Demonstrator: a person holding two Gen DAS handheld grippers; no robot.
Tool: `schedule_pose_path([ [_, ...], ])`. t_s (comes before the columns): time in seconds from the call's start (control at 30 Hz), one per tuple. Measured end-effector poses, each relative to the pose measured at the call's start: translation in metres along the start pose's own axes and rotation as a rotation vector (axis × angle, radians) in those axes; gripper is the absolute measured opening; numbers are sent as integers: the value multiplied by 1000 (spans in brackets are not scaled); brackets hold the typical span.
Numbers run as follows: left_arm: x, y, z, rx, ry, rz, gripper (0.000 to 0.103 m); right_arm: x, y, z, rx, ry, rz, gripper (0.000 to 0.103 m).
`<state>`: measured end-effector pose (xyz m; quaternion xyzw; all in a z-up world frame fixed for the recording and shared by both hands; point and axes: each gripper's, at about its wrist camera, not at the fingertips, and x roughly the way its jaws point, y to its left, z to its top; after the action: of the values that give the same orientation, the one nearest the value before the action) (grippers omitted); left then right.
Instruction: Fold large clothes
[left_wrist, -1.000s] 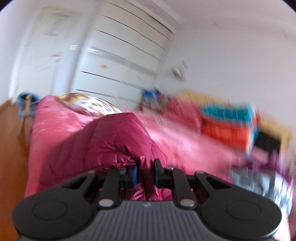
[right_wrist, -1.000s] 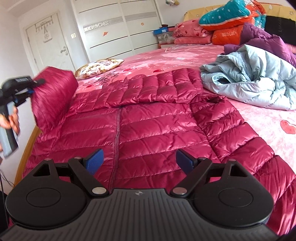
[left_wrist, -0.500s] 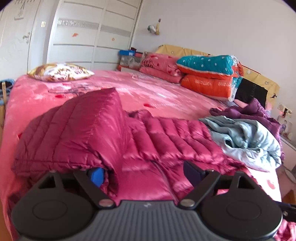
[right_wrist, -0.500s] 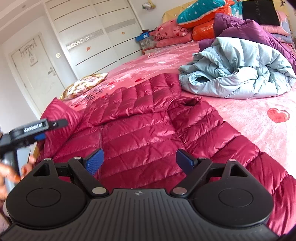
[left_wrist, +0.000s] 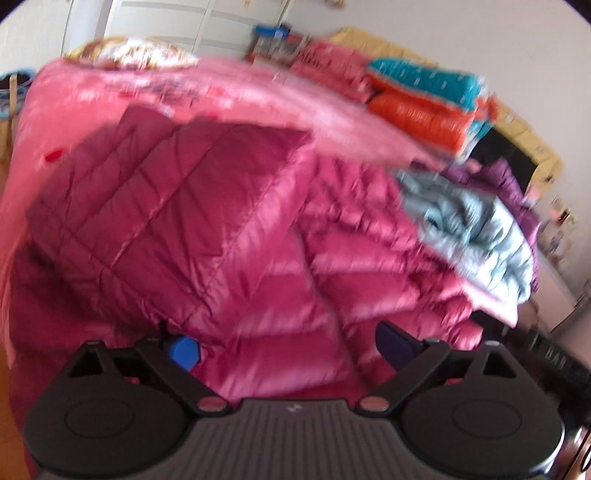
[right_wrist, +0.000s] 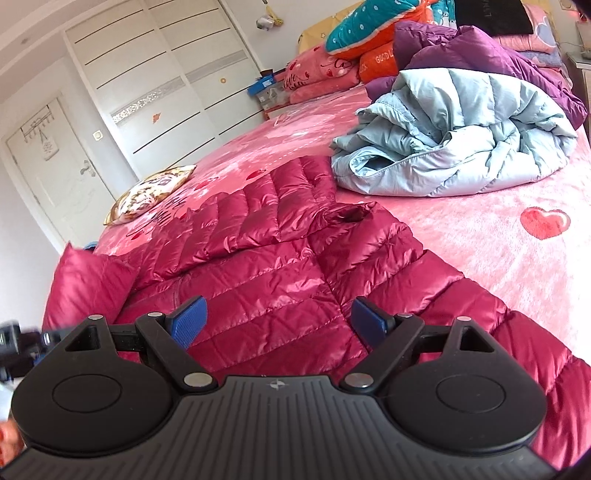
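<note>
A dark red quilted down jacket (right_wrist: 288, 273) lies spread front-up on the pink bed (right_wrist: 498, 258). Its left side (left_wrist: 166, 206) is folded inward over the body and shows as a raised flap (right_wrist: 88, 284) in the right wrist view. My left gripper (left_wrist: 288, 347) hangs low over the jacket's near edge with its jaws opening. The fold's edge drapes beside the left pad, but neither pad presses on it. This gripper also shows at the far left edge (right_wrist: 22, 339) of the right wrist view. My right gripper (right_wrist: 279, 320) is open above the jacket's hem, holding nothing.
A crumpled light blue down jacket (right_wrist: 461, 147) lies right of the red one, a purple one (right_wrist: 461, 48) behind it. Stacked pillows (right_wrist: 369, 26) line the headboard and a tiger cushion (right_wrist: 151, 192) sits far left. White wardrobe (right_wrist: 166, 74) and door (right_wrist: 55, 166) stand behind.
My left gripper opened and let go of the jacket's side, which now lies folded over the body. It tipped downward and moved closer. The right gripper shifted and rolled a little, still open.
</note>
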<state>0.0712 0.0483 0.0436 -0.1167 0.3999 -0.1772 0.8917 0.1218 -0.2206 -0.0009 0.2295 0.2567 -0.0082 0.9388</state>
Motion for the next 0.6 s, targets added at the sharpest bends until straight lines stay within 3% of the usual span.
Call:
schedule_pose_path([
  [0.13, 2, -5, -15, 52, 41, 55, 96, 5, 0, 1, -15, 3, -5, 103],
  [0.3, -10, -13, -26, 103, 55, 54, 97, 6, -2, 2, -6, 15, 19, 103],
  [0.47, -26, -5, -27, 84, 80, 67, 97, 10, 1, 0, -8, 39, 34, 103],
  [0.6, -43, 2, -36, 41, 149, -15, 97, 12, 11, -4, -63, 55, 42, 103],
])
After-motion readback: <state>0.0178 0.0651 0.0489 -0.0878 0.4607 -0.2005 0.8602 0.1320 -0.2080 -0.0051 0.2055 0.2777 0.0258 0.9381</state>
